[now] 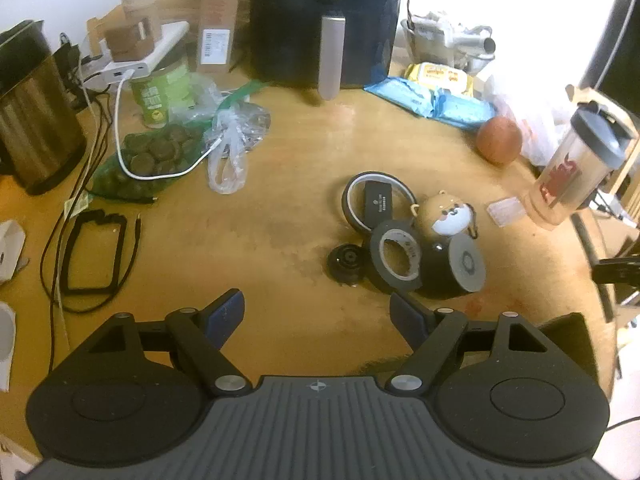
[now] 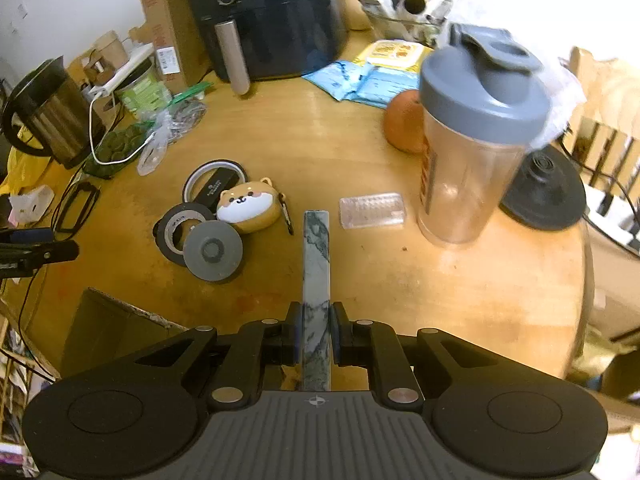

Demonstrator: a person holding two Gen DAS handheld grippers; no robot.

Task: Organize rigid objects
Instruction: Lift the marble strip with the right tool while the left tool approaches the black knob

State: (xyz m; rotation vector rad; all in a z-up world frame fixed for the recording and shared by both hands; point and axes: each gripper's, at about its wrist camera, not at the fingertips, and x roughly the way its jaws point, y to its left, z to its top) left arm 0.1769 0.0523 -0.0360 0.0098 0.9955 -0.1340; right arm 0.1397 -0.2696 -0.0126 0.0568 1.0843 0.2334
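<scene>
Right gripper (image 2: 316, 330) is clamped shut on a marbled grey bar (image 2: 316, 264), gripped near its lower end so its long axis runs straight up the frame from the jaws toward the middle of the table (image 2: 360, 152). Just off the bar's far tip, slightly right, lies a clear case (image 2: 372, 210); the shaker (image 2: 476, 140) stands further right, and the pile of tape rolls (image 2: 188, 228), grey disc (image 2: 213, 250) and dog case (image 2: 248, 206) sits to the left of the bar. Left gripper (image 1: 318, 318) hangs wide open and empty above bare wood, with that same pile up and right of its jaws in its view, the tape (image 1: 396, 256) closest to its right finger. I judge the left hand nearer the pile, the right hand nearer the clear case.
</scene>
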